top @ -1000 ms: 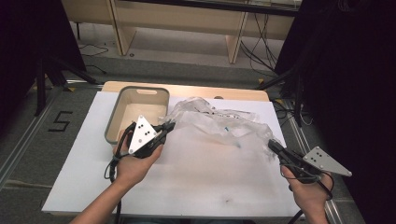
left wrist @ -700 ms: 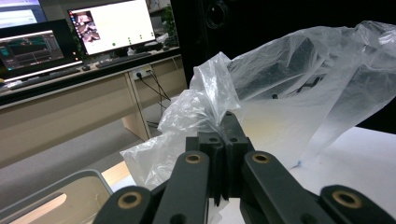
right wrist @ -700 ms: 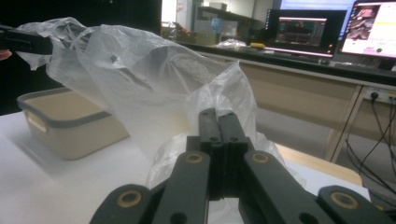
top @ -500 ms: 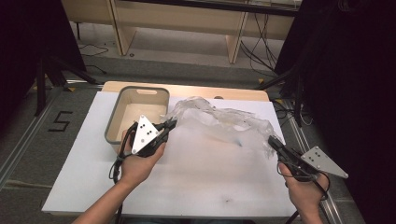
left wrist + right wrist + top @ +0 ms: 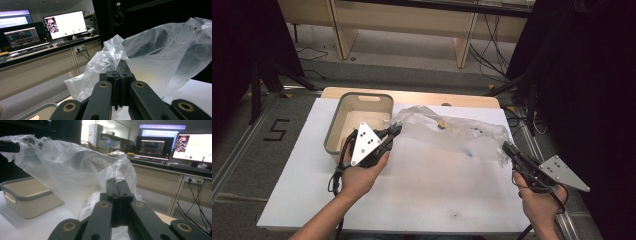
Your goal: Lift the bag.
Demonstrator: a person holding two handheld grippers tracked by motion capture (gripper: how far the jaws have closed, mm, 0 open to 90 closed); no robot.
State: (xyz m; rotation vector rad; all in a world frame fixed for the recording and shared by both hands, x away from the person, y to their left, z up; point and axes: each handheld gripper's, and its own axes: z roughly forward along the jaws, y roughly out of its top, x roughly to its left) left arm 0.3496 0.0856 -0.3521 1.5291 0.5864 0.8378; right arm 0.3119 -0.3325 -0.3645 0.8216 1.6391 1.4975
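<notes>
A clear plastic bag (image 5: pixel 447 131) is stretched over the white table (image 5: pixel 422 190) between my two grippers. My left gripper (image 5: pixel 394 131) is shut on the bag's left edge, just right of the beige bin (image 5: pixel 333 131). In the left gripper view the closed jaws (image 5: pixel 121 65) pinch crumpled film, and the bag (image 5: pixel 160 50) billows up to the right. My right gripper (image 5: pixel 506 147) is shut on the bag's right end near the table's right edge. In the right gripper view its tips (image 5: pixel 116 183) clamp the film, and the bag (image 5: pixel 67 167) rises toward the left.
The beige bin with a grey rim (image 5: pixel 25 200) stands at the table's back left with nothing showing inside. A wooden board edge (image 5: pixel 412 95) lies behind the white sheet. Desks with lit monitors (image 5: pixel 65 23) and cables stand beyond the table.
The bag has gone from a crumpled heap to a flatter, more spread sheet between the grippers. Both hands have barely shifted.
</notes>
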